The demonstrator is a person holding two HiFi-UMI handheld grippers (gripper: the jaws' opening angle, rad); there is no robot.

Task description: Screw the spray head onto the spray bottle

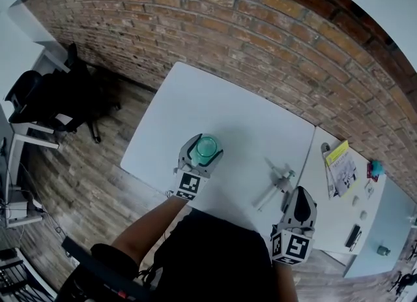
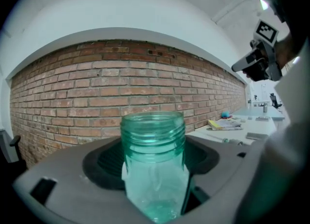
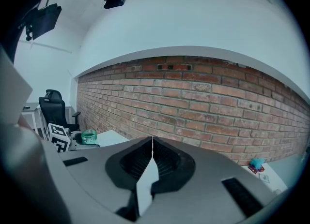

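A clear green spray bottle [image 1: 207,145] without its head stands upright between the jaws of my left gripper [image 1: 204,153], near the front edge of the white table [image 1: 215,108]. In the left gripper view its threaded neck [image 2: 153,130] rises just ahead of me and the white pads [image 2: 125,171] lie against its sides. The spray head [image 1: 281,181] lies loose on the table to the right, its thin tube pointing toward me. My right gripper [image 1: 300,196] hovers just in front of it, jaws closed and empty [image 3: 152,143]. From the right gripper view, the bottle [image 3: 88,135] shows far left.
A second table [image 1: 378,212] adjoins on the right with a yellow-topped booklet [image 1: 340,162], a black object [image 1: 353,235] and small items. A brick wall [image 1: 260,27] runs behind both tables. A black office chair [image 1: 39,98] stands on the wooden floor to the left.
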